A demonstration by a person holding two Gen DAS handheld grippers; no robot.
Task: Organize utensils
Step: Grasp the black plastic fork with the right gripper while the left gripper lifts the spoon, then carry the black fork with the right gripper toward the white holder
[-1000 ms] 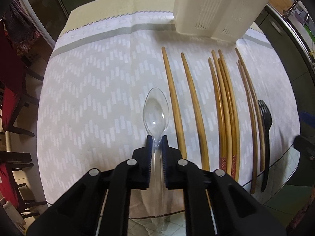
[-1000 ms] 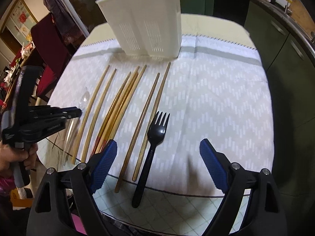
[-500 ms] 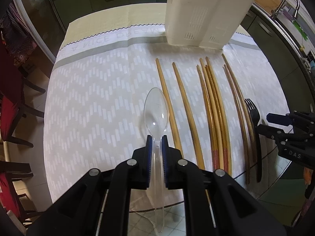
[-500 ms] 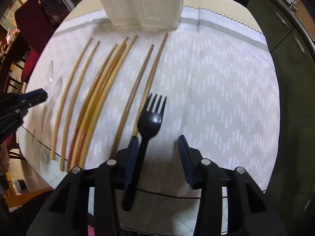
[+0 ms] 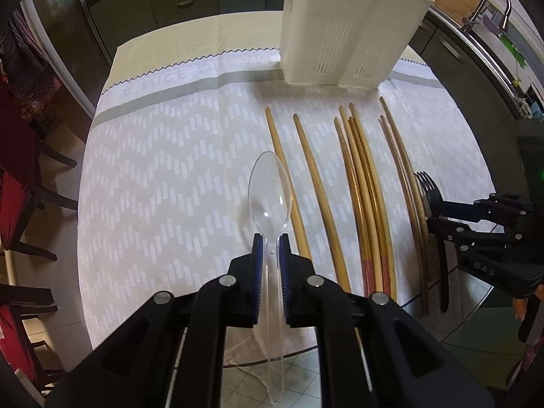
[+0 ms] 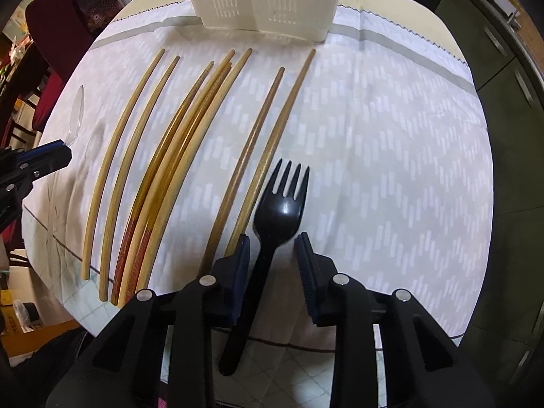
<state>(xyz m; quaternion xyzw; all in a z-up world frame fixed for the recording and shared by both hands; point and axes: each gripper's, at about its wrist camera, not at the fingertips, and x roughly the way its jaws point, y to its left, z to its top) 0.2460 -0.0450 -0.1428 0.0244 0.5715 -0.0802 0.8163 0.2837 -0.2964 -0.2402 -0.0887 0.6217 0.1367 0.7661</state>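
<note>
Clear plastic spoon sits clamped by its handle in the left gripper, bowl forward above the tablecloth. Right gripper is spread around the black fork, which lies beside the chopsticks, near the white holder.

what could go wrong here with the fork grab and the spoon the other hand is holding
1. The right gripper straddles the black fork with its jaws open, and the nearest chopsticks lie right beside the left finger, so closing may pinch or drag one.
2. The left gripper holds the clear spoon only at its thin neck; it could pivot or slip on the way to the white holder.
</note>
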